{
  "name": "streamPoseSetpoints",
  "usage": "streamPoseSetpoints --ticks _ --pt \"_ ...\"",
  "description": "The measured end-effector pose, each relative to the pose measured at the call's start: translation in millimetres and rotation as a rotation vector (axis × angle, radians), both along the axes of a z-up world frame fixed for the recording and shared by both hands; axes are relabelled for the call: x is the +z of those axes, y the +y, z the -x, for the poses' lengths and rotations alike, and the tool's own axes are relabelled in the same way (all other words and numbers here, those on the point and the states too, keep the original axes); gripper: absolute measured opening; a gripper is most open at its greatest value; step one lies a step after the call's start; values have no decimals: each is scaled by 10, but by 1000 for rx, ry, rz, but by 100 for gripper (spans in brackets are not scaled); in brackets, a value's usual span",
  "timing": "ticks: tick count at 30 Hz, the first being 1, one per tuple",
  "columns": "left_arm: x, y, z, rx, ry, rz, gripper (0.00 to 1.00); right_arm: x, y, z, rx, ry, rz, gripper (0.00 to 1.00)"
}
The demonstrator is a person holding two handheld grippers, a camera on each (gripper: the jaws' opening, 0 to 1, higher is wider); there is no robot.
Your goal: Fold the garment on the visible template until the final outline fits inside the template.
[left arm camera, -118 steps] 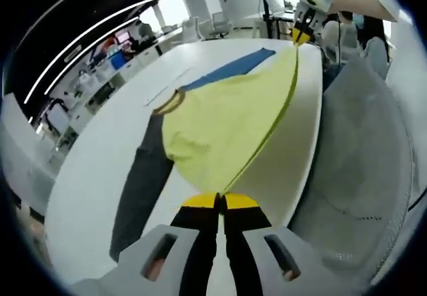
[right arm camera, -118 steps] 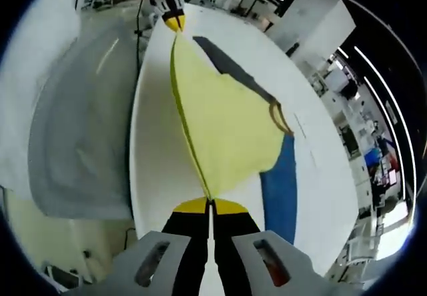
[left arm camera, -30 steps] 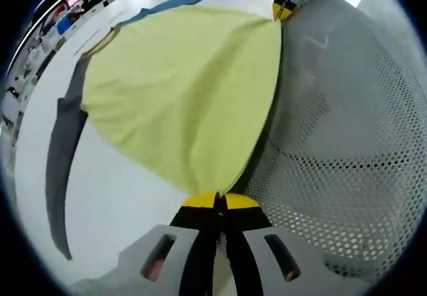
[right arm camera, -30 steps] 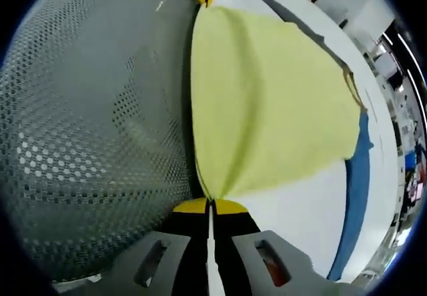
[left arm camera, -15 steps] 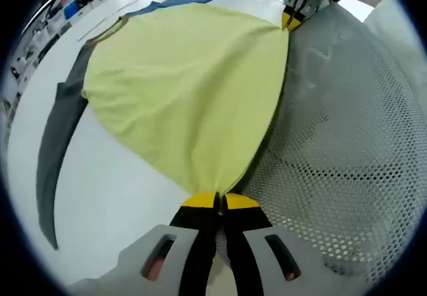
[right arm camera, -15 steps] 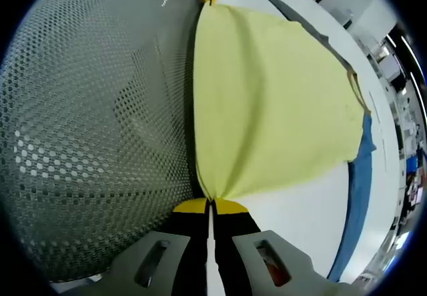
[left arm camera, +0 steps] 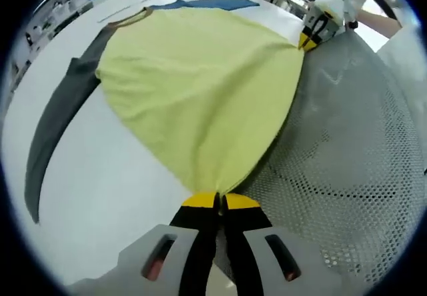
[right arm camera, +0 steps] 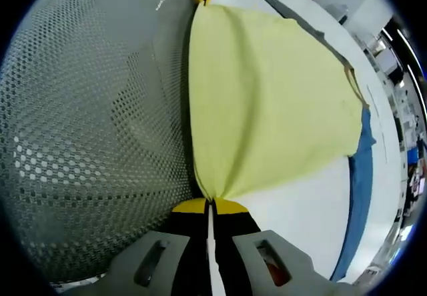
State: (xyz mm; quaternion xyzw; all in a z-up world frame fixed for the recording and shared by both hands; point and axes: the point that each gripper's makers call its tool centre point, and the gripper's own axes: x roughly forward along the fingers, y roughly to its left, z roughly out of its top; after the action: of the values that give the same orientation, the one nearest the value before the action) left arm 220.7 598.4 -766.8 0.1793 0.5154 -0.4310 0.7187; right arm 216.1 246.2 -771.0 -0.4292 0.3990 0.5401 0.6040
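Note:
A yellow garment [left arm camera: 200,89] with one grey sleeve [left arm camera: 57,119] and one blue sleeve [left arm camera: 207,4] lies stretched over the white table [left arm camera: 100,189]. My left gripper [left arm camera: 218,201] is shut on one hem corner. My right gripper [right arm camera: 209,207] is shut on the other hem corner, and it also shows in the left gripper view as the far gripper [left arm camera: 308,41]. The hem runs taut between them along the table's edge. In the right gripper view the yellow body [right arm camera: 267,103] spreads away, with the blue sleeve [right arm camera: 357,196] at right and the grey sleeve [right arm camera: 293,13] far off.
A grey mesh chair back [left arm camera: 340,169] stands right against the table edge beside the hem, large in the right gripper view as the mesh chair [right arm camera: 93,123]. A thin template line [right arm camera: 385,143] is drawn on the table beyond the collar. Office furniture stands far behind.
Both grippers stay shut on the hem corners. The left view has swung slightly, so the garment sits more to the centre and the far gripper lower right. The cloth keeps its spread.

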Motion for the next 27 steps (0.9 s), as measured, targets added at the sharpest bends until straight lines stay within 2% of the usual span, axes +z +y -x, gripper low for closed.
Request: streamPoseSetpoints --ticks 6,7,10,13,15,19,23,27 --pt "8 2 -1 88 44 29 3 5 -11 -16 -49 -12 -8 5" --pt "14 -6 7 92 45 29 4 4 -47 -37 -77 -18 9 7" --pt "26 -4 10 111 46 32 8 15 -81 -61 -85 -28 19 12" --pt "67 26 4 119 37 35 11 42 -136 -78 -100 -33 18 10" --pt "97 78 -11 135 29 18 18 78 -181 -97 -119 -37 17 10" --pt "149 167 -29 145 18 12 19 168 -225 -152 -196 -41 -38 10" --pt "214 244 -85 206 0 32 20 220 -253 -179 -271 -26 -90 11" --pt "332 222 -178 277 -27 101 22 324 -270 -217 -311 -40 -123 13"
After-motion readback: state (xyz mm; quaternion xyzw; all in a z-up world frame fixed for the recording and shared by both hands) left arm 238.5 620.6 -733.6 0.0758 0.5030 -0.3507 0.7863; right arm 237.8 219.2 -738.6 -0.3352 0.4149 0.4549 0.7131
